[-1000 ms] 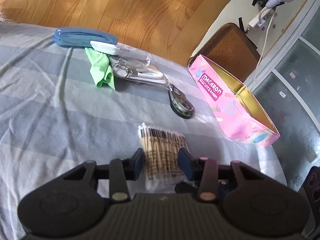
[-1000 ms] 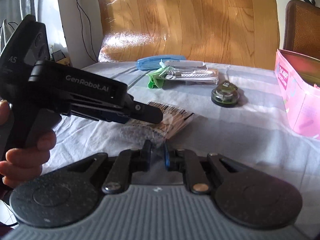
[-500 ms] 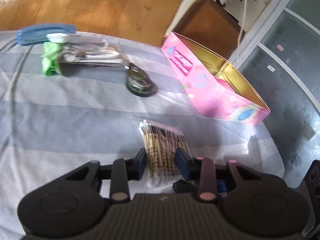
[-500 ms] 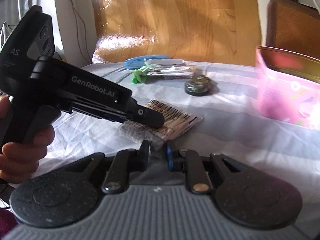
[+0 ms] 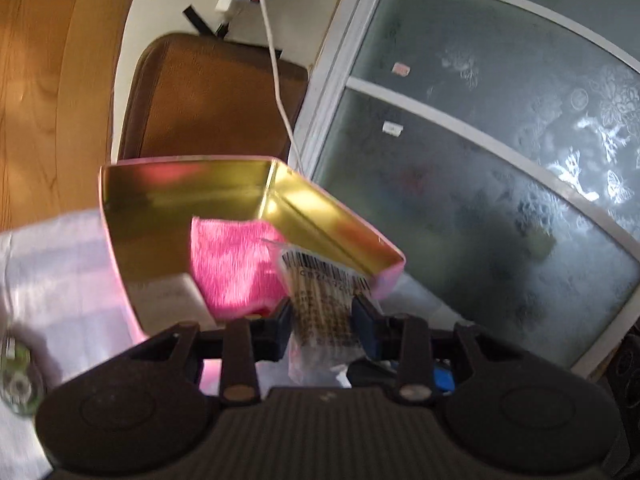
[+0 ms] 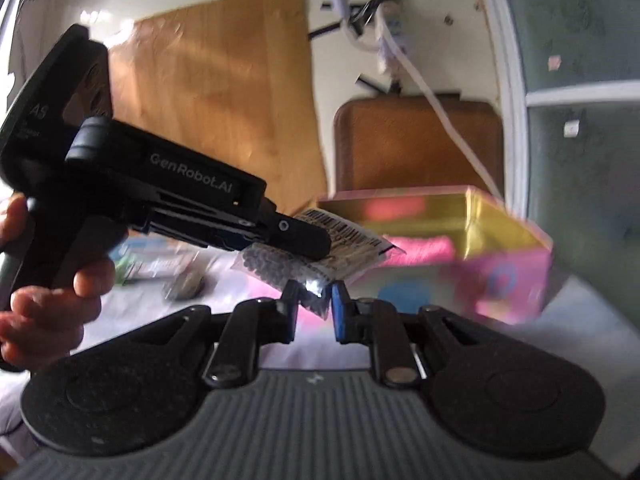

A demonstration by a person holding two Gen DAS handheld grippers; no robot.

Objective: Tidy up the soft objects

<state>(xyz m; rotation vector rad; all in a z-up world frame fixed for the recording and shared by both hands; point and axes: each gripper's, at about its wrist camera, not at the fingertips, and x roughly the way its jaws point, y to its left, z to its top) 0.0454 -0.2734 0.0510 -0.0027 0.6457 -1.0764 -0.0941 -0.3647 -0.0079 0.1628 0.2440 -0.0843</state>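
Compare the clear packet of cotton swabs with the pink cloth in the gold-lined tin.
The clear plastic packet of cotton swabs is held in the air by both tools; the pink fuzzy cloth lies inside the tin. The packet is see-through and barcoded; the cloth is plain and opaque. Both look soft.

Your clear packet of cotton swabs (image 5: 322, 300), barcode end forward, hangs in the air over the near corner of the open pink tin (image 5: 180, 200), gold inside, where a pink cloth (image 5: 234, 264) lies on its floor.
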